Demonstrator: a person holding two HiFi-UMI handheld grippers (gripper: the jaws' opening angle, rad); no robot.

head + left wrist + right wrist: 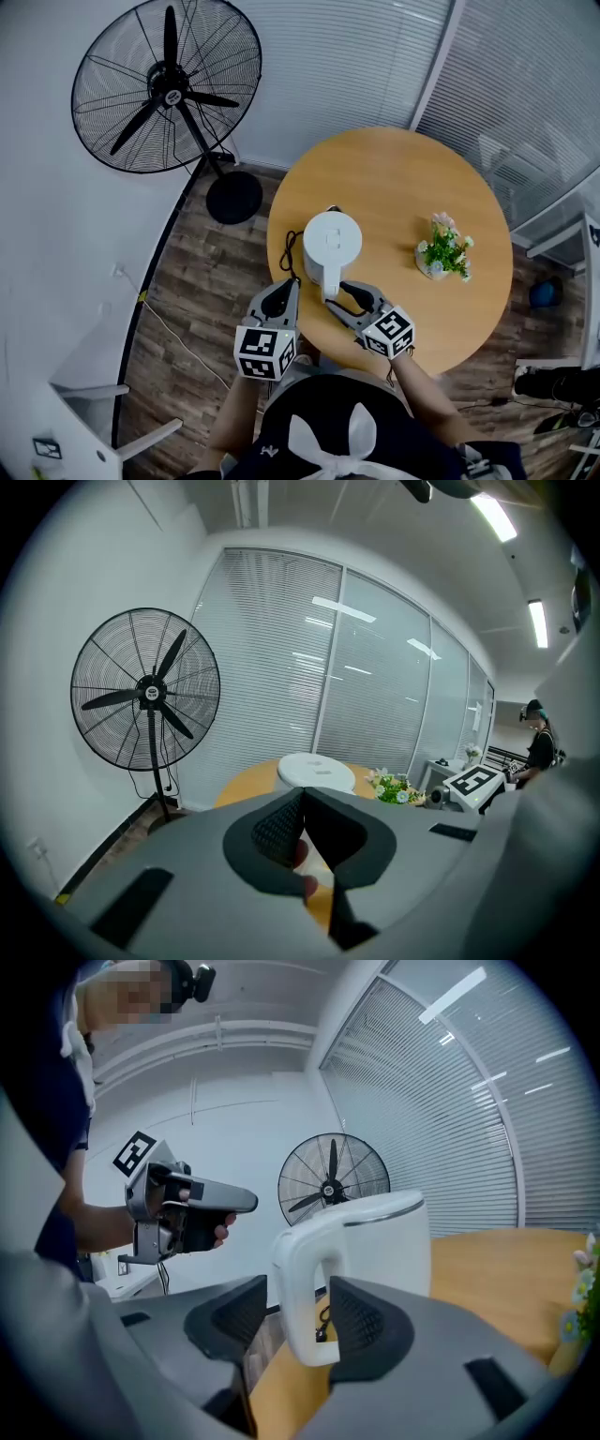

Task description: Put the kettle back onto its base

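Head view shows a white kettle (332,244) standing on the round wooden worktop (394,178), near the edge closest to the person. Whether a base lies beneath it cannot be told. A dark cord (287,255) is seen just left of the kettle.

The right claw (298,1288) is held with its jaws apart, one on each side of the kettle's handle (291,1251). The handle is straddled but not squeezed.

The left claw (302,797) is held at the worktop's near-left edge, beside the kettle and clear of it, with its jaws met tip to tip.

A small pot of flowers (443,249) is set on the worktop well to the right of the kettle. A black pedestal fan (169,86) is stood on the wooden floor (206,281) beyond the worktop.
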